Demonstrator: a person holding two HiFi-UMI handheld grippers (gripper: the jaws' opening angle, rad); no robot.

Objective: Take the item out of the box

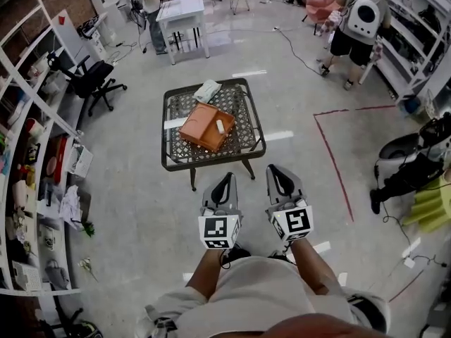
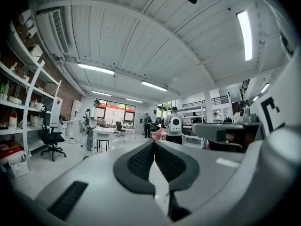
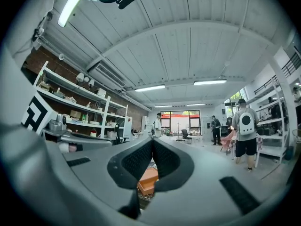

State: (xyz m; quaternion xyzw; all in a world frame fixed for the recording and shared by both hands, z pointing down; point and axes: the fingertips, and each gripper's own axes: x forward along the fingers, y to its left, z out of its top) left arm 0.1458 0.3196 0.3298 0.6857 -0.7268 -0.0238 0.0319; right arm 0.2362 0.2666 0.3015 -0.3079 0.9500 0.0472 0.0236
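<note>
An open orange box (image 1: 204,127) lies on a low dark lattice table (image 1: 248,143) in the middle of the floor. A small white item (image 1: 220,126) rests inside the box. Both grippers are held side by side in front of the person, short of the table's near edge. My left gripper (image 1: 226,177) is shut with nothing in it, and its fingertips meet in its own view (image 2: 153,142). My right gripper (image 1: 274,169) is also shut and empty (image 3: 152,140). Part of the orange box (image 3: 148,180) shows through the gap below its closed tips.
A pale folded cloth or paper (image 1: 207,90) lies at the table's far edge. Shelving (image 1: 35,153) lines the left wall, with a black office chair (image 1: 95,79) beside it. A white desk (image 1: 182,16) stands farther off. A person with a backpack (image 1: 359,20) stands at the back right. Red floor tape (image 1: 331,153) runs right of the table.
</note>
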